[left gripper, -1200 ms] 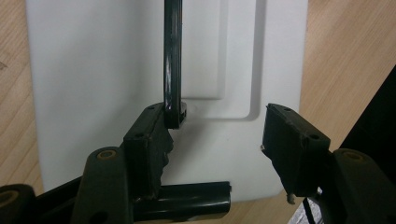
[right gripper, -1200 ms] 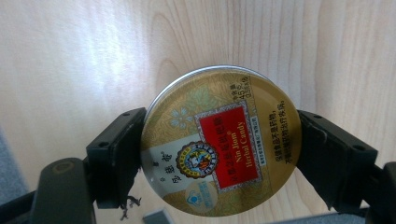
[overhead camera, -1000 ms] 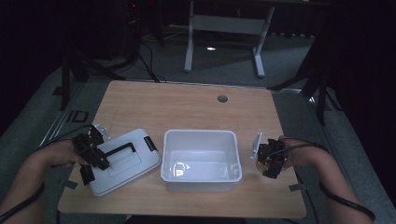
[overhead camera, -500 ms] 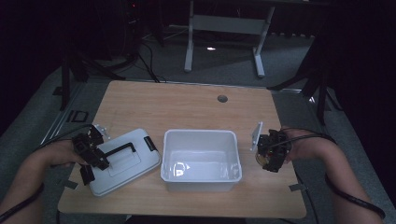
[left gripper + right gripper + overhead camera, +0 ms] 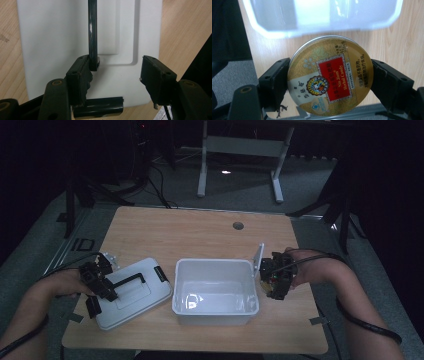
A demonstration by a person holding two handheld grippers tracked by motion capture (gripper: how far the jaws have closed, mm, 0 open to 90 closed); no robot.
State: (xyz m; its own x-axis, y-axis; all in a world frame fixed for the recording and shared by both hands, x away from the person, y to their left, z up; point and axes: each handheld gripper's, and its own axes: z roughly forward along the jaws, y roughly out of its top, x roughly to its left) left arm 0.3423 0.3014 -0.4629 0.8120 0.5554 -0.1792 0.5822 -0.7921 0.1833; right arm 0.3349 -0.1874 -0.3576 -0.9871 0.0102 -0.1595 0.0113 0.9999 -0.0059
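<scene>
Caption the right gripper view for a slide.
Right gripper clamps a round gold candy tin above the wooden table, the white bin just ahead.

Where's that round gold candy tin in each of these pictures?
High view: candy tin at right, edge-on in the right tongs, beside the white box.
Right gripper view: centre, clamped between the jaws.
Left gripper view: looks down on the white lid.
Shared landmark: the white box's wall.

The round candy tin [image 5: 329, 77] was gold with a faint floral pattern, a red label with white lettering and a small colourful emblem. The open tub [image 5: 216, 290] and its lid [image 5: 131, 292] were white; the lid's handle [image 5: 93, 35] was black, the table [image 5: 200, 232] pale wood-grain.
</scene>
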